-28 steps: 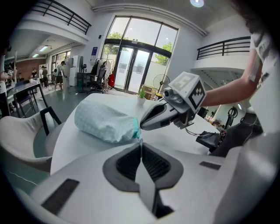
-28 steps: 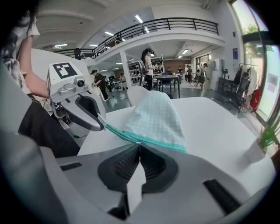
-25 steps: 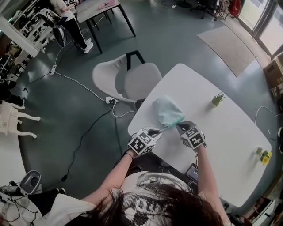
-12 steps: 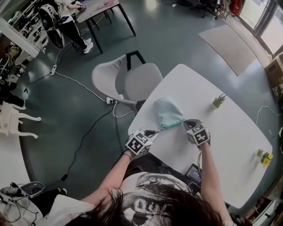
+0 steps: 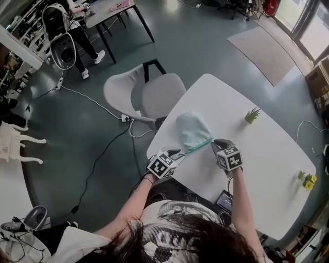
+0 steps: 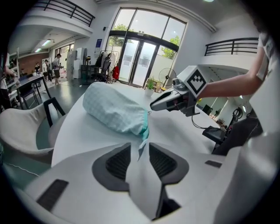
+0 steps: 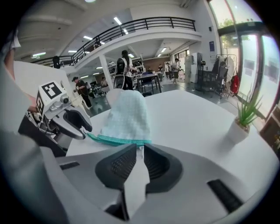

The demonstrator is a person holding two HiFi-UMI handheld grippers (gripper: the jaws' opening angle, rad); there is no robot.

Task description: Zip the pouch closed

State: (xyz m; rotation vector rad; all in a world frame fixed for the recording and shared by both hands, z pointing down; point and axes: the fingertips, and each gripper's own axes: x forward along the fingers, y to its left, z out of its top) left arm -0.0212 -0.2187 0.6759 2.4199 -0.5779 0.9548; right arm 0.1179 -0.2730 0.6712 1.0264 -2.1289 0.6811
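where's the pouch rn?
Head view, centre: the pouch lies on the white table near its left edge, close to the white chair, with the small potted plant off to its right.

White table (image 5: 267,154): teal pouch (image 5: 191,131) near edge, potted plant (image 5: 251,115) well apart.

A white table (image 5: 267,154) is set on a grey-green floor (image 5: 205,46), a white chair (image 5: 159,92) beside it, a pale rug (image 5: 267,46) beyond; daylight is admitted through tall glass doors (image 6: 144,57) (railed balconies (image 6: 65,9) above).
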